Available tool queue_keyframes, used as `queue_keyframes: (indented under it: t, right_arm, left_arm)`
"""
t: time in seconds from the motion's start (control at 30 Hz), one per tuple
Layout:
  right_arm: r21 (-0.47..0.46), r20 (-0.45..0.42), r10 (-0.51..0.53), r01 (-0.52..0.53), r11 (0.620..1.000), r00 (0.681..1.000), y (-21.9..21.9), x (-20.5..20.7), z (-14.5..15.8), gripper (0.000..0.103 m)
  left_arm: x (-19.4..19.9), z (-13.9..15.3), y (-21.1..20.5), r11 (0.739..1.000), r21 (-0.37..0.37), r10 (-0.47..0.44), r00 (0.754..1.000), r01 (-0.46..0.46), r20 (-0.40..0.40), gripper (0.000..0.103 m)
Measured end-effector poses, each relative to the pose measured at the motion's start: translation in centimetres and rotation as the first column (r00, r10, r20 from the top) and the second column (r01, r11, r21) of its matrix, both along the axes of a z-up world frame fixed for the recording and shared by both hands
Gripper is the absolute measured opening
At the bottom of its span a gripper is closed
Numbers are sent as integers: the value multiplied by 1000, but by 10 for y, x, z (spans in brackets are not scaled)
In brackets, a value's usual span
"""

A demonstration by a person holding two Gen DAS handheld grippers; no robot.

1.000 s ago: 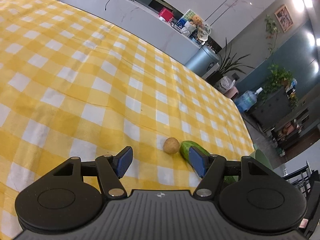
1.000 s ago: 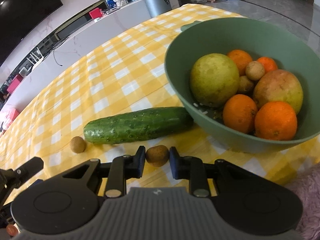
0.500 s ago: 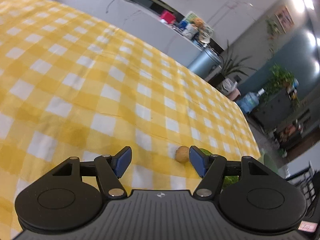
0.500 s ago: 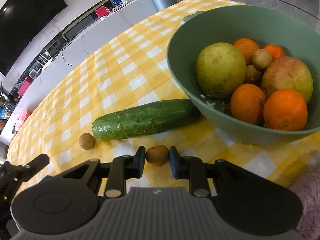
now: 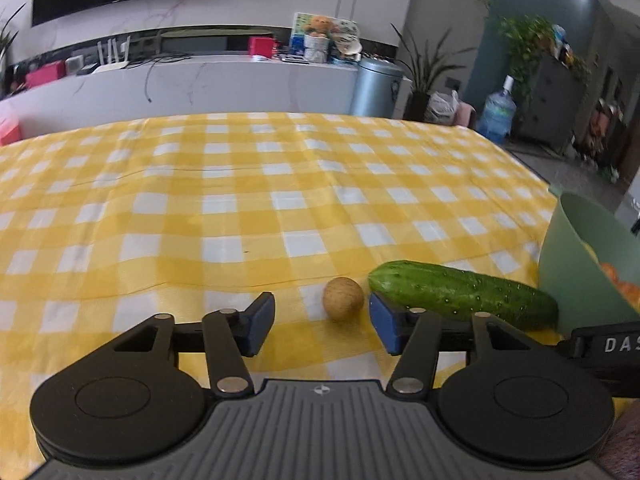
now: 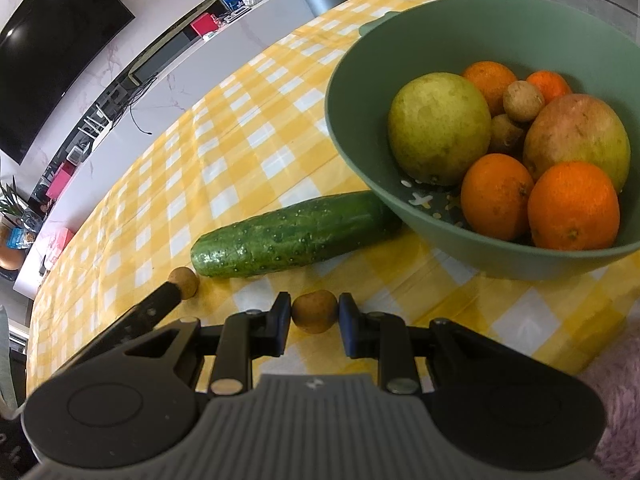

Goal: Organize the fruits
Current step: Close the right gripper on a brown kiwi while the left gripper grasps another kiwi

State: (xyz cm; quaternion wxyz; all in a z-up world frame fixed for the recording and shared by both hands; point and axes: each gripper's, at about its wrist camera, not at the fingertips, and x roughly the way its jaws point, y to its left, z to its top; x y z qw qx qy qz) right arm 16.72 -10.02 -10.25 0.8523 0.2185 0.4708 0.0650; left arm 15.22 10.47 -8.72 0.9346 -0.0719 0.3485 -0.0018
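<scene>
Small brown fruit (image 6: 314, 311) sits clamped in your right gripper (image 6: 314, 314), near the green bowl (image 6: 400, 40); a second one (image 5: 343, 298) lies beside the cucumber (image 5: 460, 294) between your left gripper's (image 5: 322, 326) closing, half-wide jaws, untouched. Next: carry the clamped fruit to the bowl.

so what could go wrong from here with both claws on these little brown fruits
The left claw has been closing, but the loose fruit sits off-centre near its right finger, beside the cucumber; it may get nudged away. The right claw pinches its round fruit only at the sides; it could slip on the way to the bowl.
</scene>
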Motion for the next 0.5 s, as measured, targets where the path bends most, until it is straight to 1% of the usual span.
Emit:
queue_keyframes:
  t: [0.2,0.23,0.3,0.33,0.43,0.5]
  right_arm:
    - [8,-1,1,-1,1000,1000,-1,1,0,22]
    - [8,-1,1,-1,1000,1000,-1,1,-1,22]
    - [5,0,3,-3,1000,1000,-1,1,0,22]
    - [3,0,6,-6,1000,1000,-1,1,0,22]
    - [-1,2,10,-10,1000,1000,1,1,0,22]
    - [0,2,11,-11,1000,1000,1,1,0,22]
  left_arm:
    - [11,-6,-9,999,28,-41,999,41,-24,54]
    - [13,-7,-9,998,35,-42,999,42,-27,53]
    - [15,-7,-9,998,47,-32,999,33,-25,48]
    - [17,-7,-8,999,44,-29,999,30,-25,47]
    - [19,-7,-5,999,20,-30,999,31,-23,40]
    - [20,-7,-5,1000,13,-27,999,28,-28,29]
